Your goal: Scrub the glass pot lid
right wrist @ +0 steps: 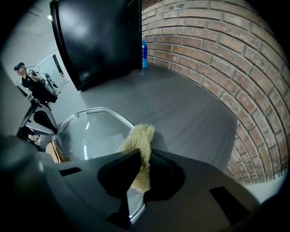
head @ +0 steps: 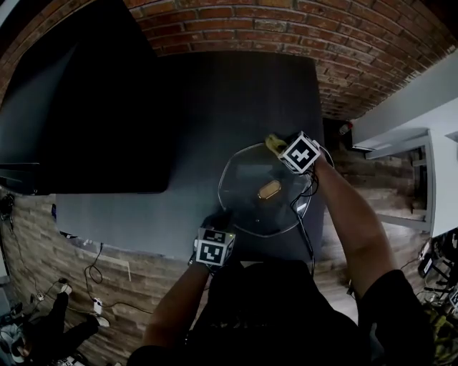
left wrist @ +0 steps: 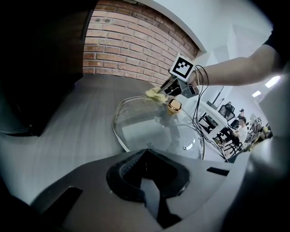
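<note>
The round glass pot lid (head: 247, 204) with a gold knob (head: 269, 189) lies at the near right of the dark table (head: 215, 100). My left gripper (head: 217, 220) is at the lid's near-left rim, jaws closed over the edge of the lid (left wrist: 154, 129) where the rim runs under the left gripper (left wrist: 145, 154). My right gripper (head: 280, 147) is shut on a yellow fibrous scrubber (head: 274, 142), pressed onto the lid's far rim. In the right gripper view the scrubber (right wrist: 140, 138) sticks out between the jaws of the right gripper (right wrist: 138, 156), over the lid (right wrist: 90, 131).
A large black appliance (head: 86, 107) covers the table's left side. A blue bottle (right wrist: 144, 47) stands by the brick wall (head: 286, 21). Cables (head: 306, 236) hang off the table's near right edge. People sit at desks in the background.
</note>
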A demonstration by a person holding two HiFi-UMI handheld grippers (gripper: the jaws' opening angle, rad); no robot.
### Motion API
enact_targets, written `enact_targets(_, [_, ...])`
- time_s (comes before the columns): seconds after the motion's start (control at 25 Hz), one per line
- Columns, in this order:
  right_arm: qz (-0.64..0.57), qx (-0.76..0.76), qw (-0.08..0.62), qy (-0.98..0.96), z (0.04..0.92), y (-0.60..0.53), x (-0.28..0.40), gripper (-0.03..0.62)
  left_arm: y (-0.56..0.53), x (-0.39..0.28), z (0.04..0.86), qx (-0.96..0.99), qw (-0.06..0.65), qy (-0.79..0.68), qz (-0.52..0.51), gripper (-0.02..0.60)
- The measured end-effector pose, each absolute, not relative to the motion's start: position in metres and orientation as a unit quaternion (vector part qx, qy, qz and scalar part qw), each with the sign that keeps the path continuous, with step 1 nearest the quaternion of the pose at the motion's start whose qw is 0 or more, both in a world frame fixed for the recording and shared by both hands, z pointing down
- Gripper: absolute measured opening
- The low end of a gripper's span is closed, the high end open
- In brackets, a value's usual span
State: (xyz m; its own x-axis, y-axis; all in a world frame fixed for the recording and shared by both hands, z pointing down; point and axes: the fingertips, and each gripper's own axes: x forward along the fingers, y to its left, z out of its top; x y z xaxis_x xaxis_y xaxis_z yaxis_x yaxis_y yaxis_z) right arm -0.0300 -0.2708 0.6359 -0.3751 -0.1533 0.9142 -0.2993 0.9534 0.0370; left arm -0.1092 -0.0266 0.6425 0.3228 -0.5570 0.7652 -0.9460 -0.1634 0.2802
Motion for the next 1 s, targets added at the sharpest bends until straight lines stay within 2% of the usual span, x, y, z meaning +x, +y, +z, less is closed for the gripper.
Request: enact_targets(1.0, [0.108,0.221,0.543,-0.803,0.641,-0.221,0.077,0.048,-0.026,-0.112,0.645,0.726,0.376,-0.515,0.257,0.034])
